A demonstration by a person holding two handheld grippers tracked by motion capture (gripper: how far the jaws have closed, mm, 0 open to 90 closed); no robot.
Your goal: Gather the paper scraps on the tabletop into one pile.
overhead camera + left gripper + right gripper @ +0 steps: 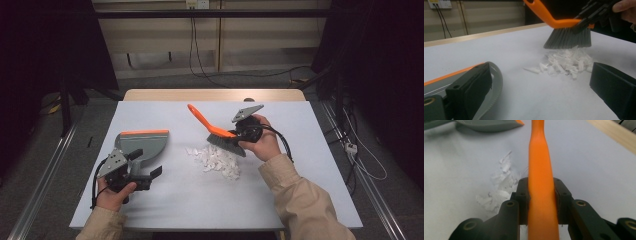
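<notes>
An orange-handled brush (202, 120) with grey bristles hangs tilted above a pile of white paper scraps (217, 160) at the middle of the table. My right gripper (235, 134) is shut on its handle near the bristle head; in the right gripper view the pads (522, 195) press on both sides of the orange handle (540, 157). A grey dustpan (145, 145) with an orange lip lies flat at the left. My left gripper (146, 164) stands open by the dustpan's near end, one jaw at the grey rim (497, 85), the other apart over bare table. The scraps (566, 62) lie beyond the jaws, under the bristles (566, 37).
The table (200, 200) wears a white sheet, with a wooden edge (215, 95) at its far side. Dark floor, metal rails and cables lie around it. A cable trails from each gripper.
</notes>
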